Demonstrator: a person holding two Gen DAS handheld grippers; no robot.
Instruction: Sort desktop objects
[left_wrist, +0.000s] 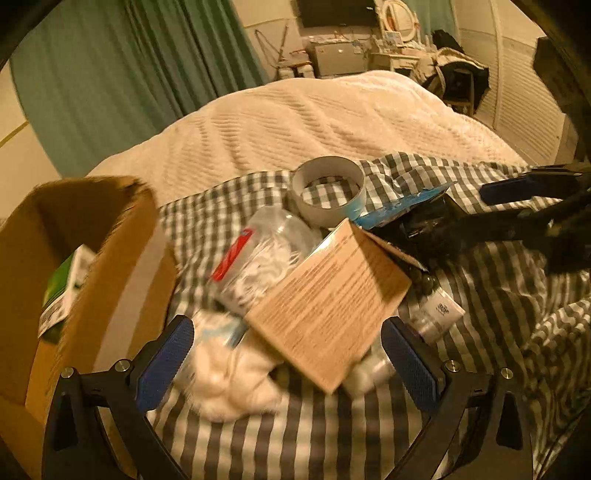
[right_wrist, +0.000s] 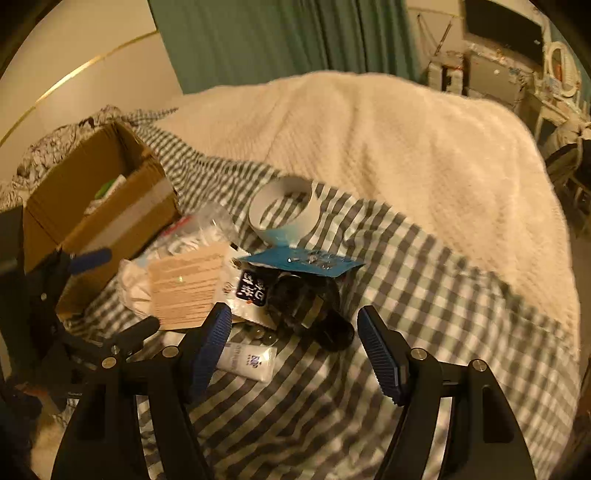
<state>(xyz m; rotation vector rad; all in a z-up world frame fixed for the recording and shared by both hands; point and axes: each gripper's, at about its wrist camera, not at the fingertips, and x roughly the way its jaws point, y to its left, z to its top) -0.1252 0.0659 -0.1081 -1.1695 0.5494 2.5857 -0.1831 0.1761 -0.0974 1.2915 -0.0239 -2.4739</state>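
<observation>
Both tongs spread, empty: left tongs (left_wrist: 286, 360) over brown printed card (left_wrist: 328, 306), right tongs (right_wrist: 293, 349) near black lump (right_wrist: 310, 310). Pile sat on checked bedsheet (right_wrist: 424, 295), cardboard box (left_wrist: 48, 236) left. Risk imo: overlapping stuff, soft bed, so grab probably dragged neighbours or slipped off flat card.

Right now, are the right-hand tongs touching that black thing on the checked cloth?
Apart. The right wrist view shows the right tongs open, with checked cloth visible between each blue pad and the black thing.

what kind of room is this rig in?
Most likely a bedroom. The clutter lies on a bed with a cream blanket over a checked sheet, teal curtains hang behind, and a vanity with a round mirror stands at the far wall.
</observation>
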